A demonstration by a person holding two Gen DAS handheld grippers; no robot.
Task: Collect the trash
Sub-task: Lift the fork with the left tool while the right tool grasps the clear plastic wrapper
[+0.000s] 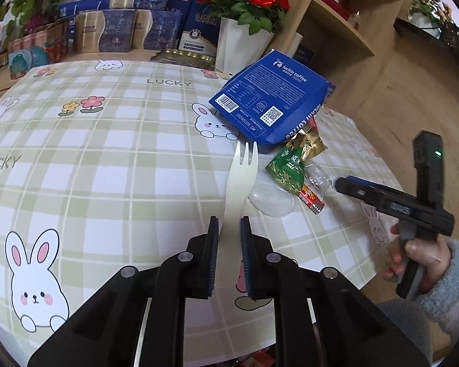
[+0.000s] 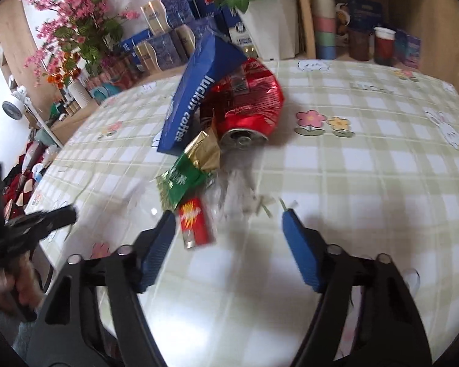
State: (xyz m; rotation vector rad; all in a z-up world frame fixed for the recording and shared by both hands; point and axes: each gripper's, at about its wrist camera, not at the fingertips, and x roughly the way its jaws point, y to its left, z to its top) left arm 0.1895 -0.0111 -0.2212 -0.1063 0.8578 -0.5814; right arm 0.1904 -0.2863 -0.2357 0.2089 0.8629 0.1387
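**Left wrist view: fork in grip, litter heap awaiting collection**

Left wrist view is showing the left gripper [image 1: 229, 229] clamping its jaws on the handle of a white plastic fork [image 1: 241, 180], prongs pointing away above the checked tablecloth [image 1: 107, 153]. Beyond the prongs a blue coffee box [image 1: 269, 104] is leaning over a gold wrapper [image 1: 306, 146], a green packet [image 1: 286, 168], a small red wrapper [image 1: 312, 200] and a clear plastic lid [image 1: 270, 200].

Right wrist view, blurred, is showing the right gripper [image 2: 229, 226] with jaws standing apart and holding nothing, just short of the same heap; the red wrapper is lying just beside its left finger. A crushed red can [image 2: 248, 104] is lying against the box. A sleeved hand [image 1: 419, 260] is gripping the right tool at the table edge.
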